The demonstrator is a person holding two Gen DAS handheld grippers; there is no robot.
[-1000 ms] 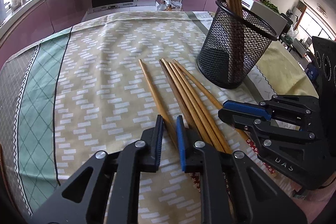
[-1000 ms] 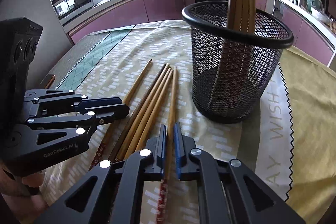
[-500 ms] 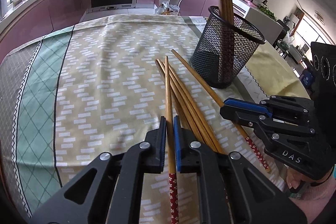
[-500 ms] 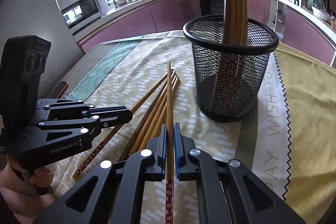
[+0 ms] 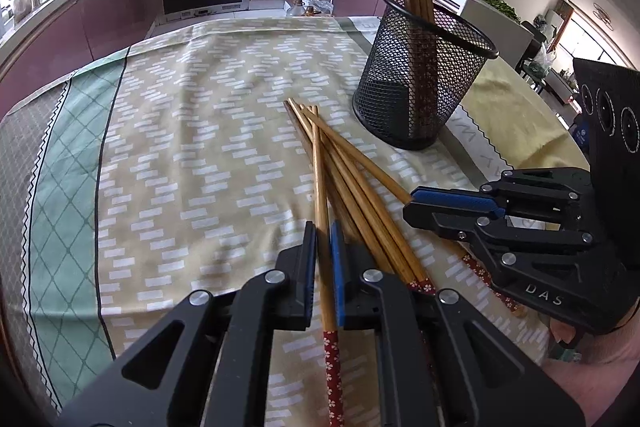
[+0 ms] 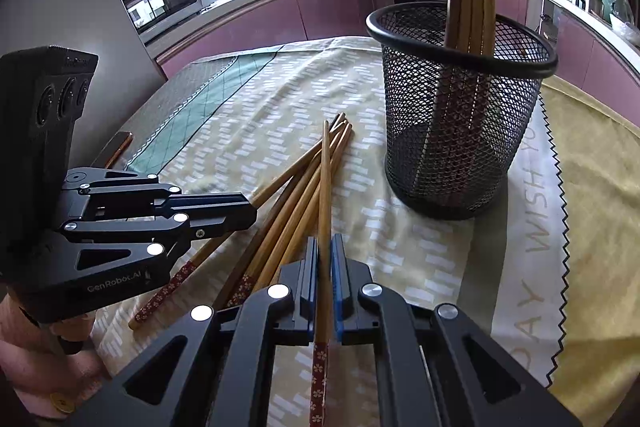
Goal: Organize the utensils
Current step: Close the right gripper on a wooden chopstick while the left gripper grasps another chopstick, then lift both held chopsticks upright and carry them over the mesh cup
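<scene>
Presently: left gripper (image 5: 323, 247) and right gripper (image 6: 325, 259) each clamped on one chopstick (image 5: 320, 187), above loose chopsticks (image 5: 360, 183) on bench beside mesh holder (image 5: 420, 83). Light, stiff, slick; likely pivots. Best gripped near patterned end.

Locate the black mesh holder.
The black wire-mesh utensil holder stands upright on the patterned tablecloth, ahead and right in both views, just beyond the loose wooden chopsticks.

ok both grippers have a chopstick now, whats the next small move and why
Probably lift the right gripper and carry its chopstick up over the mesh holder. It is already clamped, the holder stands close ahead, and other chopsticks already stand in it.
</scene>
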